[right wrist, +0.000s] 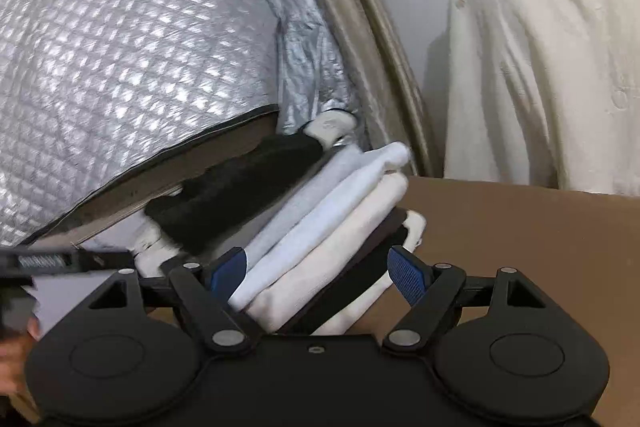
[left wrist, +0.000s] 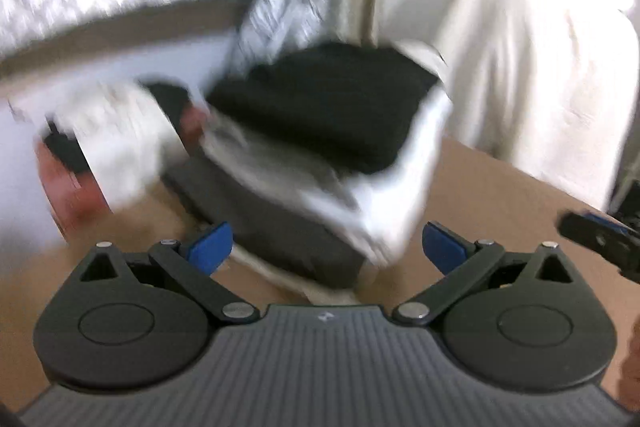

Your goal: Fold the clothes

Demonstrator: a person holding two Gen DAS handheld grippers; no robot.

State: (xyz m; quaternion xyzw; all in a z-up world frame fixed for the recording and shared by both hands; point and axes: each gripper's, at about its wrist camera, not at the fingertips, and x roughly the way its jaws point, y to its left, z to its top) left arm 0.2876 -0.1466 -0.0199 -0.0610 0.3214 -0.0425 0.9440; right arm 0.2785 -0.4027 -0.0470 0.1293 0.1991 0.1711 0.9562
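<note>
Squarely between gripper (right wrist: 318,273) pads: folded stack (right wrist: 320,211).

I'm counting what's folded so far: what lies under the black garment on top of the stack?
Under the black garment lie white folded pieces, a cream one and a dark layer. How many pieces in all, folds hide.
</note>
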